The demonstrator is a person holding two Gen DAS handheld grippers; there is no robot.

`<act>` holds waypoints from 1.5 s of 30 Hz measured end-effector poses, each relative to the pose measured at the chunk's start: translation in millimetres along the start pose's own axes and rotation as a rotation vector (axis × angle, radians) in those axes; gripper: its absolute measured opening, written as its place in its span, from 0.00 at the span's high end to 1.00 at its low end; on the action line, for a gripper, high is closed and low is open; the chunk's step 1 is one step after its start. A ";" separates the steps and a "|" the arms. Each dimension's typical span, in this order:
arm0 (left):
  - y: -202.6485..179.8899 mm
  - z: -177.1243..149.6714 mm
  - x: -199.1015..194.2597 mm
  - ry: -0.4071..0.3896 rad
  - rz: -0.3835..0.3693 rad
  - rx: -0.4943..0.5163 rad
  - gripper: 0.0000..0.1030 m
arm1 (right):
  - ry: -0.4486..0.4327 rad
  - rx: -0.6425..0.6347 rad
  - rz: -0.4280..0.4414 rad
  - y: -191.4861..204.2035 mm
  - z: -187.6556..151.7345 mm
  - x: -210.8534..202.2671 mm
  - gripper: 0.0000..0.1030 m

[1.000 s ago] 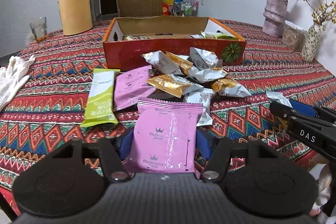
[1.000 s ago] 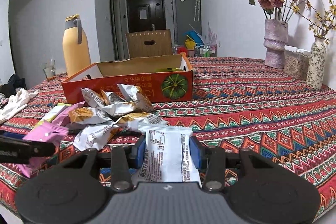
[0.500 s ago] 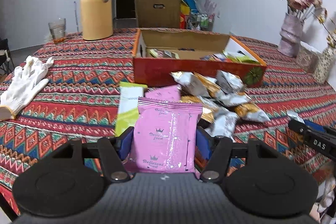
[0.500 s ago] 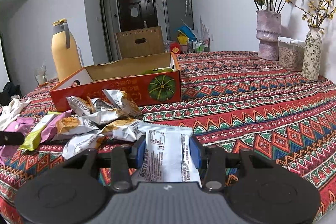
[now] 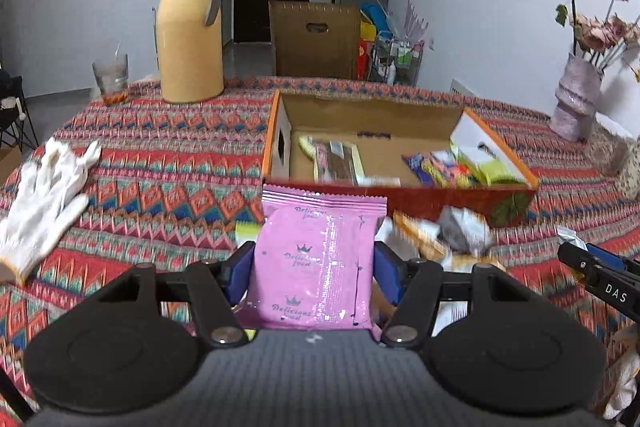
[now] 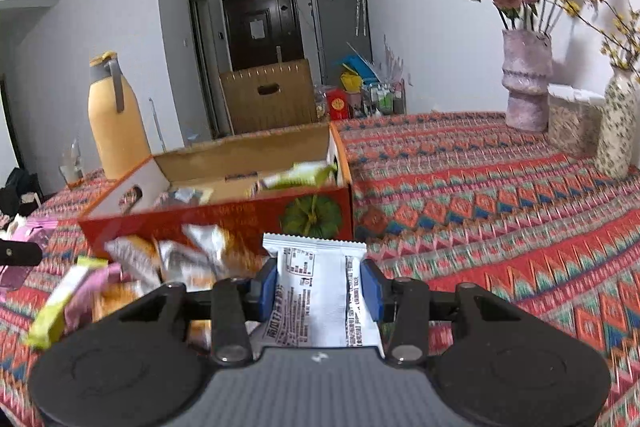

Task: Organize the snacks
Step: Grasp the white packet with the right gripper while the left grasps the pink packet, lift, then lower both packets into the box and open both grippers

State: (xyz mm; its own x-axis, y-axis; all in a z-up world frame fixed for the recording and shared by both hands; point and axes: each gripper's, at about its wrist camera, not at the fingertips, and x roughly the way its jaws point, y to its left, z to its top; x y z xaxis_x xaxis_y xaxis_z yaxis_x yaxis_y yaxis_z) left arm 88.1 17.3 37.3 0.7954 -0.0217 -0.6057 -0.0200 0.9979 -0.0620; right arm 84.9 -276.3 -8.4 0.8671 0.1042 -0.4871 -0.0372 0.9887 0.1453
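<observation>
A round surface covered in a red, blue and green zigzag-patterned cloth fills a white-walled room with a dark door at the back. On it sits an open red cardboard box with a brown inside, already holding several snack packets at its two ends. Just in front of the box lies a loose heap of crinkled silver-and-orange snack packets, with a lime-green stick packet beside them on the left. The left gripper has its blue-padded fingers pinching a flat pink foil snack packet by its two side edges, held up above the cloth in front of the box's near wall. The right gripper has its fingers clamped on a white snack packet printed with black text, also held clear of the cloth, near the box's front right corner with the green fruit picture. A tall yellow thermos jug with a grey handle and a clear drinking glass stand behind the box to the left, a pair of white cloth gloves lies at the left edge, and a pale pink vase of dried roses stands at the far right.
</observation>
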 end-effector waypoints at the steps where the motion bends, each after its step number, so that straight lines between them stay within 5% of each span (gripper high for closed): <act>1: -0.4 6.6 2.3 -0.007 0.002 -0.002 0.39 | -0.008 0.000 0.005 0.8 7.0 4.2 0.59; 18: -12.9 84.3 87.5 -0.013 0.004 -0.034 0.39 | -0.038 -0.079 0.076 41.8 86.3 95.5 0.59; 33: -9.5 72.5 151.3 0.075 0.013 -0.072 0.39 | 0.004 -0.107 0.067 57.4 72.4 144.3 0.58; 35: -8.5 71.2 149.1 0.062 0.010 -0.079 0.37 | 0.009 -0.102 0.070 56.7 70.5 145.9 0.53; 36: -7.3 71.0 147.5 0.051 0.006 -0.085 0.28 | 0.011 -0.096 0.072 54.9 69.6 145.0 0.47; 38: -5.7 70.3 141.3 0.029 -0.002 -0.103 0.16 | 0.007 -0.070 0.081 51.0 69.2 142.5 0.21; 41: -5.4 69.8 132.1 -0.005 -0.008 -0.108 0.02 | -0.027 -0.046 0.067 47.2 70.2 134.7 0.03; 45: -3.3 70.4 122.5 -0.035 0.004 -0.129 0.00 | -0.041 -0.020 0.068 43.5 70.5 129.2 0.00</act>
State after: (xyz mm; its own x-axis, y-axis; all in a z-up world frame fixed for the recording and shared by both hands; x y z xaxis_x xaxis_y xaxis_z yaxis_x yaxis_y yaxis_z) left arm 228.3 15.6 19.1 0.8159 -0.0131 -0.5780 -0.0992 0.9817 -0.1623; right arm 230.3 -227.4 -4.3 0.8817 0.1675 -0.4410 -0.1069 0.9815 0.1592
